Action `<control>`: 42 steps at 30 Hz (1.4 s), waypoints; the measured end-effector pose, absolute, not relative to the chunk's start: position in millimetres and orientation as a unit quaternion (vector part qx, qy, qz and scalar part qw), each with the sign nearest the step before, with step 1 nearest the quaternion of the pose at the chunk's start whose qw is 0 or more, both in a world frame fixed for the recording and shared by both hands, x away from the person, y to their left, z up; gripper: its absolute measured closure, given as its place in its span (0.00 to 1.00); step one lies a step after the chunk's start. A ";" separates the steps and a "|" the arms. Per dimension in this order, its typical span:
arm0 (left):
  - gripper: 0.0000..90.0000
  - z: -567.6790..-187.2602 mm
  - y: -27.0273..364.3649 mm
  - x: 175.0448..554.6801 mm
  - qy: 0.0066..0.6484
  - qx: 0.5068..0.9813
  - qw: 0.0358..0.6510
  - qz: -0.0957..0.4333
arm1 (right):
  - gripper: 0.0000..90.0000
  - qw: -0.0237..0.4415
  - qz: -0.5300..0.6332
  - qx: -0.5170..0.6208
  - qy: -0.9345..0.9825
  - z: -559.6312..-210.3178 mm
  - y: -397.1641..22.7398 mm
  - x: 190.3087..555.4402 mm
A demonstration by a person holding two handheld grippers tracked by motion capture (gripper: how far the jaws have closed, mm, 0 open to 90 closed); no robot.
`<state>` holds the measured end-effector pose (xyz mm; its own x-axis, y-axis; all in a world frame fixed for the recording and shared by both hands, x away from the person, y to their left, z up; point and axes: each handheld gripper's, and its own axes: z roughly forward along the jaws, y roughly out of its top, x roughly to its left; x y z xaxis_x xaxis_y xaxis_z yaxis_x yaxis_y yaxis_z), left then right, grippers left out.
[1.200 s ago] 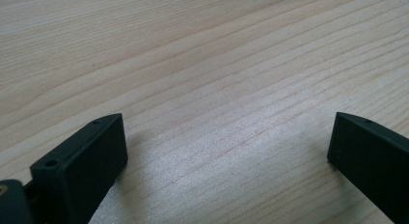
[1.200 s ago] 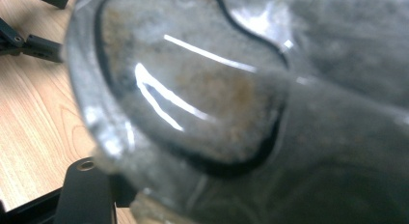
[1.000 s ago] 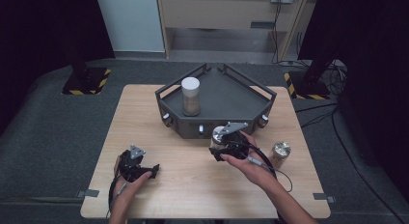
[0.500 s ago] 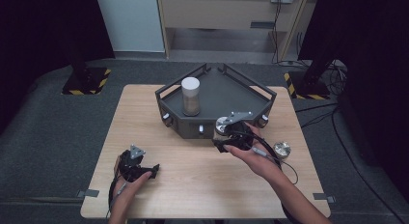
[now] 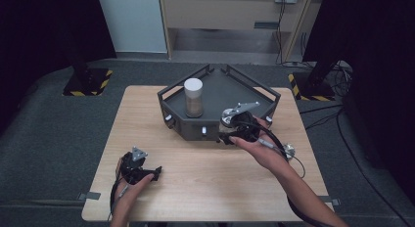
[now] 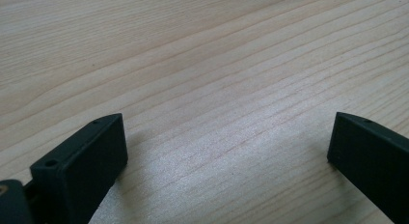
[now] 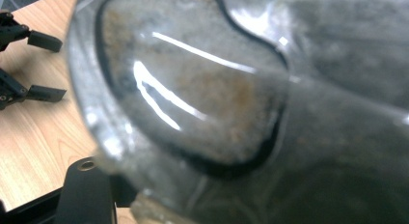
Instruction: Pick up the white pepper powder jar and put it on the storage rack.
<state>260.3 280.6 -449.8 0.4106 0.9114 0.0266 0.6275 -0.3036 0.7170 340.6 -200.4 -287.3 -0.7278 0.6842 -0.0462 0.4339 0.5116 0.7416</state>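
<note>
Here the right gripper [image 5: 226, 134] clamps a glossy, clear, rounded jar [image 7: 202, 113].

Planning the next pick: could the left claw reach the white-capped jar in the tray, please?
Probably yes: the left claw is open, bare table lies towards the white-capped jar, and the right claw, holding a clear jar, sits aside.

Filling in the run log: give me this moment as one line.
right gripper: shut on clear jar, at tray front rim | left gripper: open, low over table | white-lidded jar: upright in tray
</note>
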 end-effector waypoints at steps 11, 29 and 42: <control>0.00 -449.9 280.7 260.3 0.496 0.776 0.320 0.222 | 0.34 0.176 0.371 0.333 0.849 -274.0 -199.5 349.1; 0.00 -449.9 280.7 260.3 0.496 0.776 0.321 0.222 | 0.34 0.181 0.370 0.339 0.846 -260.5 -194.0 360.5; 0.00 -449.9 280.7 260.3 0.496 0.776 0.321 0.221 | 0.34 0.181 0.371 0.344 0.843 -256.4 -189.4 367.2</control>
